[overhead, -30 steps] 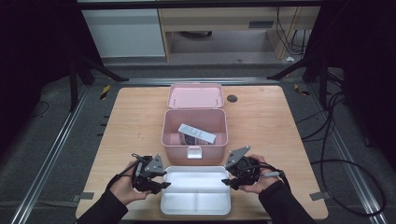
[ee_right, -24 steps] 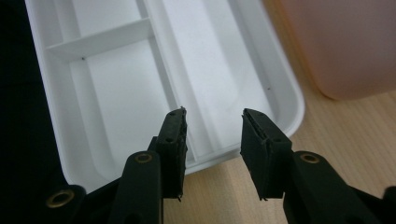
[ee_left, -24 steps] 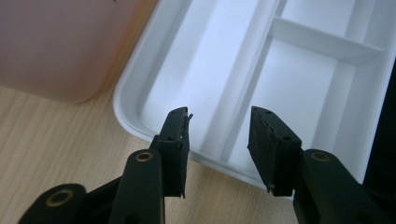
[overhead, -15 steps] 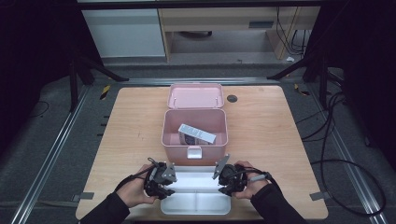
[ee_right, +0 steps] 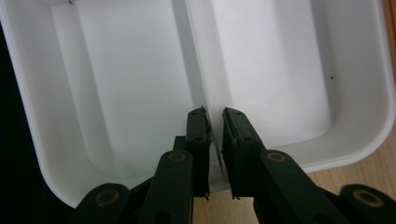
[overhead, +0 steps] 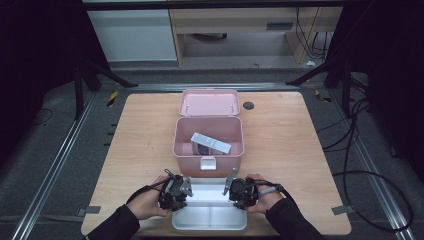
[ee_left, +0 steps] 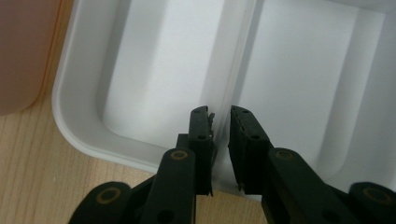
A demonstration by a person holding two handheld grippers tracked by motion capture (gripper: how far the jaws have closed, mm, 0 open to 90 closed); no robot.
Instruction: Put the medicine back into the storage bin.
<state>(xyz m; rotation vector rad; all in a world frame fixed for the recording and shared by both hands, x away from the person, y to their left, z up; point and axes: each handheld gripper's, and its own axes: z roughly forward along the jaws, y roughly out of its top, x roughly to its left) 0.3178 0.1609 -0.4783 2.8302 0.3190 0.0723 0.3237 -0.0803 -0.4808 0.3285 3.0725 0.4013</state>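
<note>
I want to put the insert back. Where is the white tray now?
In the high view the white tray lies at the table's near edge, just in front of the pink box, between the two hands.

Black gripper [ee_left: 219,140] with brass-ringed pivots, dark sleeves [overhead: 112,227].

Both hands sit low and level, left gripper [overhead: 186,187] and right gripper [overhead: 229,188] facing inward, jaws just closing to a narrow gap.
</note>
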